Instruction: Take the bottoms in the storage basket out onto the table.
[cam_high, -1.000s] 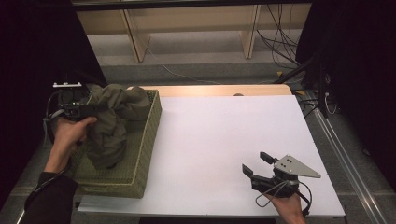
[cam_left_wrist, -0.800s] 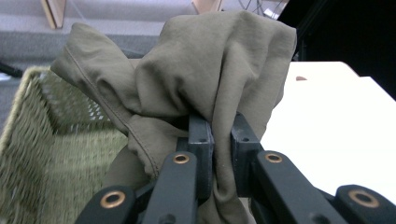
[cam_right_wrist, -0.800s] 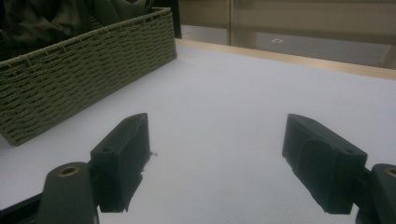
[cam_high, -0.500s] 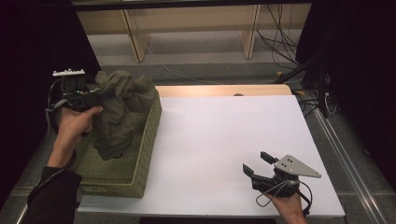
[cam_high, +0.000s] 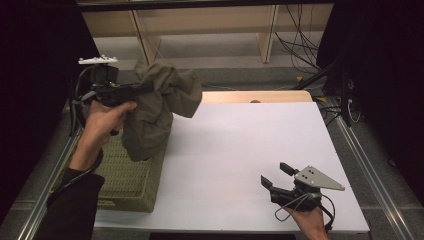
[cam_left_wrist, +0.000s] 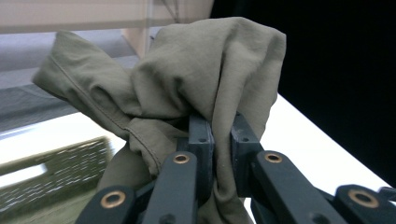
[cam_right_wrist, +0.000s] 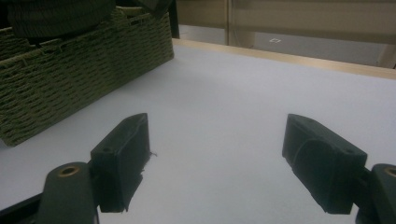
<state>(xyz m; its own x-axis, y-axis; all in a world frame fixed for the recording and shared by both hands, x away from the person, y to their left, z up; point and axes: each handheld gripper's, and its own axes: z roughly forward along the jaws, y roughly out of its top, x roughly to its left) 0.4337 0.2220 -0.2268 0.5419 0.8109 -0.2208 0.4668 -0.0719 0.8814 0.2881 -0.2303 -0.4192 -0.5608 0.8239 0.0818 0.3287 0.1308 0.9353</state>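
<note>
Olive garment (cam_high: 159, 107), bunched and hanging at the upper left of the frame, above the woven basket (cam_high: 131, 182) on the white table (cam_high: 240, 150). The left claw (cam_high: 142, 89) is clamped on a fold of the cloth; the right claw (cam_high: 276, 176) rests at lower right, jaws wide apart and empty. Step in hand, by appearance: lifting the garment out. Next move calls for carrying it clear over the bare table.

I work in a lab-like recording room — black curtains (cam_high: 35, 60) hang around my white table (cam_high: 240, 145), loose cables (cam_high: 300, 35) lie on the floor, and plain wooden shelves (cam_high: 200, 25) stand behind.
</note>
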